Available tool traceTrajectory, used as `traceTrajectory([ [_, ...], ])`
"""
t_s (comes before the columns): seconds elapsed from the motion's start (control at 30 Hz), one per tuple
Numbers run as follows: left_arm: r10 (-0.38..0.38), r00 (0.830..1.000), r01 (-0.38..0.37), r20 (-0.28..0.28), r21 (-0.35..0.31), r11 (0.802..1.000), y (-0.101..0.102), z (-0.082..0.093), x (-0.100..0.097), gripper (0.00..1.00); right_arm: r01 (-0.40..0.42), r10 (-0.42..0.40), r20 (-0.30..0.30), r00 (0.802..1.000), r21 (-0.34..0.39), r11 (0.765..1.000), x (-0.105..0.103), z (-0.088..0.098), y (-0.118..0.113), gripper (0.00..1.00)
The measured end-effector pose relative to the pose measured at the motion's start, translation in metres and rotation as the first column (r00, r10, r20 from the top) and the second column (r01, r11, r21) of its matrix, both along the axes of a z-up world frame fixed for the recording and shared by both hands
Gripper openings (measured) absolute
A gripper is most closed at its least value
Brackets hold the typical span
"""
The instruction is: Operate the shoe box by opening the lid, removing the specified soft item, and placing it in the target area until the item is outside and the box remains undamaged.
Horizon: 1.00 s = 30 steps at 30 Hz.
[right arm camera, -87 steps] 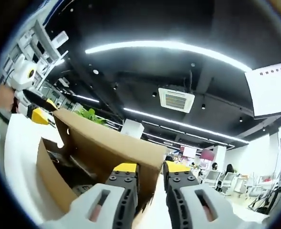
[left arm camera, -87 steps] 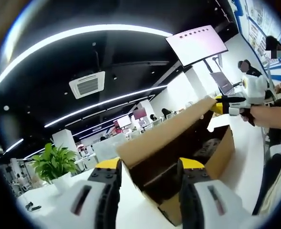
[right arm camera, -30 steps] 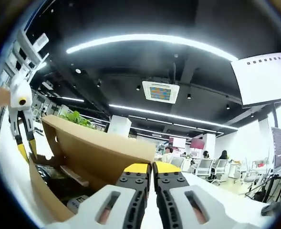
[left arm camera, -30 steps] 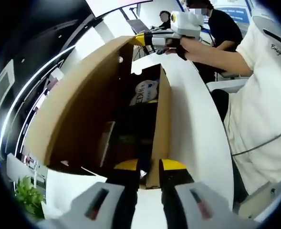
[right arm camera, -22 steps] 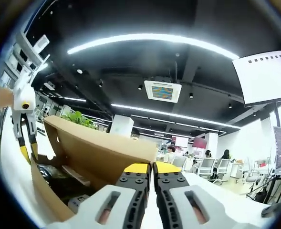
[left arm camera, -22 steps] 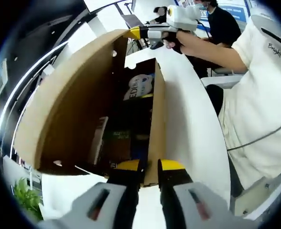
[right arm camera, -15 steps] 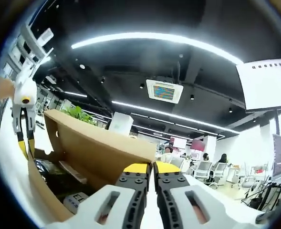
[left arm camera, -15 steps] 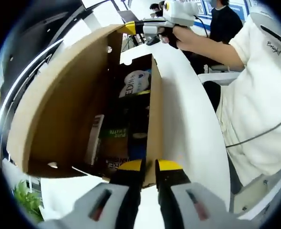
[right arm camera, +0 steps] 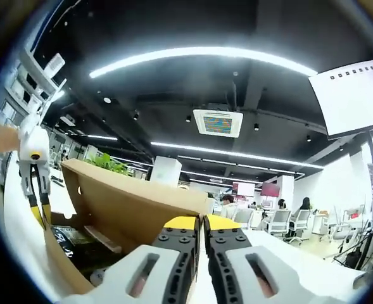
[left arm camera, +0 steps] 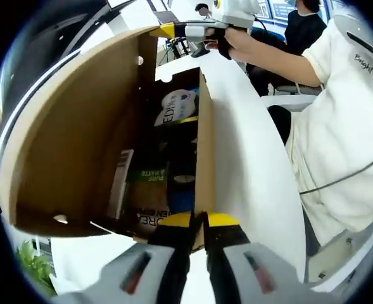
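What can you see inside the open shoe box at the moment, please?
Inside the shoe box: a white soft pack with dark lettering at the far end, and dark printed packets nearer the left gripper. The raised lid shades the interior, so anything beneath them is hidden.

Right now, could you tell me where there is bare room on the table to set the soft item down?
The white table is bare between the shoe box wall and the person's shirt. Inside the box it is crowded with packets, under the raised lid.

box (left arm camera: 204, 145) on table (left arm camera: 249, 171) | lid (left arm camera: 72, 139) raised | packets (left arm camera: 177, 107) inside
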<state>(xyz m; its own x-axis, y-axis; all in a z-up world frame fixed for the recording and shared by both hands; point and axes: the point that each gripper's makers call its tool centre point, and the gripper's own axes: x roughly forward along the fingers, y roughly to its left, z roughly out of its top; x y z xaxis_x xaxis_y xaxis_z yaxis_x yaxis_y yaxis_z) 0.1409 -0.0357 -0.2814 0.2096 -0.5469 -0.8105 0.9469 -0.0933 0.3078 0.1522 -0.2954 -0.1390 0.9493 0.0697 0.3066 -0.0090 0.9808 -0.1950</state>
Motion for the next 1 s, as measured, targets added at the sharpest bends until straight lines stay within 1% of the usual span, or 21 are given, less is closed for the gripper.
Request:
traceTrajectory([
  [0.03,-0.005,1.000,0.005,0.002,0.007,1.000,0.000,0.000,0.000,0.05,-0.006,0.006,-0.014,1.000,0.006,1.000,-0.001,0.001,0.001,0.02],
  [0.1,-0.003,1.000,0.003,0.003,0.010,1.000,0.000,0.000,0.000,0.05,0.005,-0.007,-0.047,0.999,-0.029,1.000,-0.001,0.001,0.002,0.02],
  [0.17,0.005,1.000,-0.005,0.000,0.007,1.000,0.001,0.000,0.000,0.05,0.039,-0.048,-0.061,0.997,-0.132,0.990,0.001,0.002,0.002,0.02],
  [0.2,0.008,1.000,-0.008,-0.001,0.006,1.000,0.001,0.000,0.000,0.05,0.046,-0.056,-0.056,0.997,-0.157,0.987,0.002,0.004,0.002,0.02],
  [0.23,0.007,1.000,-0.007,0.000,0.006,1.000,0.001,-0.001,0.000,0.05,0.049,-0.058,-0.052,0.997,-0.171,0.984,0.003,0.006,0.003,0.03],
  [0.27,0.003,1.000,-0.003,0.010,0.005,1.000,0.001,-0.001,0.000,0.05,0.043,-0.051,-0.042,0.998,-0.163,0.986,0.003,0.009,0.005,0.03],
  [0.3,0.007,1.000,-0.007,0.014,0.003,1.000,0.001,-0.001,0.000,0.06,0.050,-0.059,-0.043,0.997,-0.187,0.981,0.004,0.011,0.005,0.04],
  [0.37,0.004,1.000,-0.004,0.025,-0.003,1.000,0.001,-0.001,0.000,0.06,0.037,-0.047,-0.046,0.998,-0.200,0.979,0.007,0.016,0.007,0.08],
  [0.43,0.004,1.000,-0.004,0.026,-0.005,1.000,0.001,-0.001,0.001,0.06,0.033,-0.042,-0.042,0.998,-0.202,0.979,0.010,0.020,0.007,0.06],
  [0.47,0.009,1.000,-0.008,0.021,-0.005,1.000,0.001,-0.001,0.001,0.06,0.040,-0.050,-0.042,0.998,-0.218,0.975,0.014,0.021,0.004,0.05],
  [0.6,0.007,1.000,-0.007,0.025,0.000,1.000,0.001,-0.001,0.001,0.06,-0.001,-0.008,-0.064,0.998,-0.134,0.991,0.018,0.023,0.000,0.03],
  [0.63,0.011,1.000,-0.011,0.022,-0.002,1.000,0.001,-0.001,0.001,0.06,0.001,-0.009,-0.059,0.998,-0.128,0.992,0.018,0.024,-0.001,0.03],
  [0.67,0.010,1.000,-0.010,0.022,-0.002,1.000,0.001,-0.001,0.001,0.06,-0.007,0.002,-0.054,0.999,-0.095,0.995,0.020,0.025,-0.001,0.03],
  [0.73,0.009,1.000,-0.009,0.026,0.000,1.000,0.001,-0.001,0.001,0.06,-0.007,0.004,-0.043,0.999,-0.079,0.997,0.023,0.026,-0.003,0.02],
  [0.77,0.010,1.000,-0.010,0.026,0.000,1.000,0.001,-0.001,0.001,0.06,-0.013,0.012,-0.030,0.999,-0.036,0.999,0.023,0.029,-0.004,0.01],
  [0.8,0.010,1.000,-0.009,0.027,0.000,1.000,0.001,-0.001,0.001,0.06,-0.035,0.036,-0.044,0.998,0.006,0.999,0.024,0.028,-0.003,0.01],
  [0.83,0.008,1.000,-0.008,0.028,-0.001,1.000,0.001,-0.001,0.001,0.06,-0.037,0.038,-0.045,0.998,0.023,0.999,0.024,0.028,-0.004,0.01],
  [0.87,0.008,1.000,-0.008,0.027,-0.001,1.000,0.001,-0.001,0.001,0.06,-0.040,0.041,-0.049,0.998,0.034,0.999,0.026,0.028,-0.005,0.00],
  [0.93,0.010,1.000,-0.011,0.023,0.005,1.000,0.001,-0.002,0.001,0.06,-0.035,0.036,-0.048,0.998,0.025,0.999,0.029,0.028,-0.007,0.00],
  [0.97,0.012,1.000,-0.012,0.021,0.010,1.000,0.000,-0.002,0.002,0.06,-0.034,0.034,-0.050,0.998,0.015,0.999,0.031,0.029,-0.007,0.00],
  [1.0,0.010,1.000,-0.010,0.021,0.013,1.000,0.000,-0.002,0.002,0.06,-0.028,0.027,-0.050,0.998,-0.017,0.999,0.033,0.030,-0.007,0.00],
])
